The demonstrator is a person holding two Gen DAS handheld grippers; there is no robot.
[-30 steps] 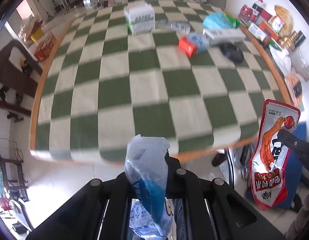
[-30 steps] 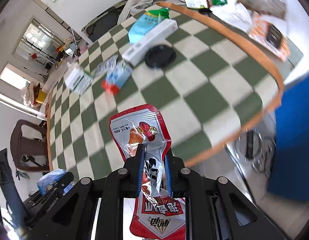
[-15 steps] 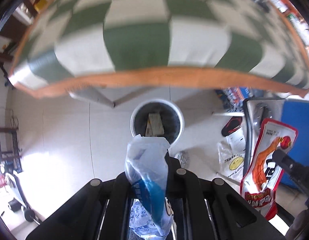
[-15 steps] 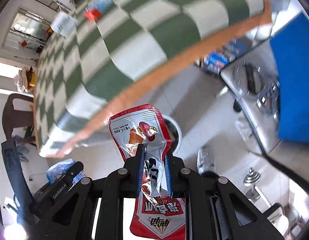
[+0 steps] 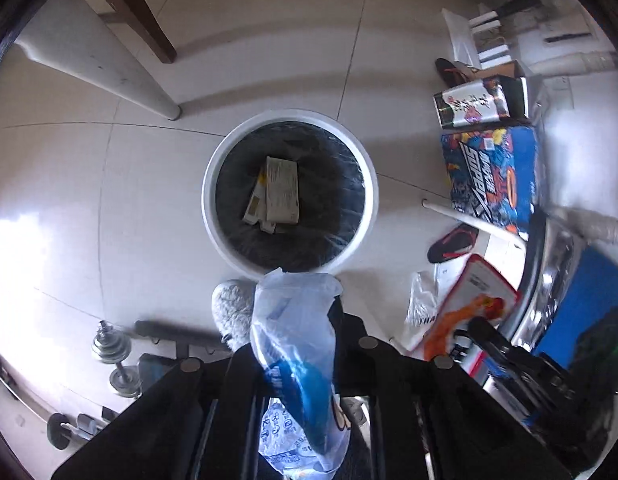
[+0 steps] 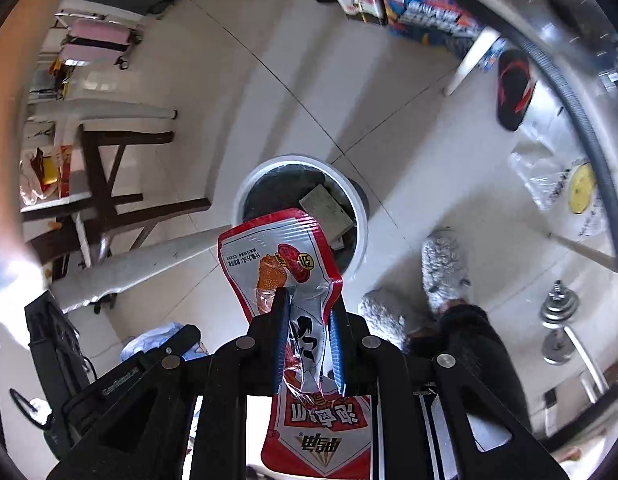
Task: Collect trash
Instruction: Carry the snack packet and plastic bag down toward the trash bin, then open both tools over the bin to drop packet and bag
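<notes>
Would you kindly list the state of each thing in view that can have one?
Bin: upright, open, black liner, flat cartons lying inside.
Blue wrapper: pinched in the left gripper, not yet dropped.
Red pouch: crumpled, clamped in the right gripper, near the bin.
Left gripper: shut on the wrapper.
Right gripper: shut on the pouch.

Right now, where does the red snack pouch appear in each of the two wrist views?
Left wrist view: the red snack pouch is at the lower right, held by the right gripper.
Right wrist view: it is at the centre, pinched between the fingers.
Shared landmark: the white-rimmed trash bin on the floor.
</notes>
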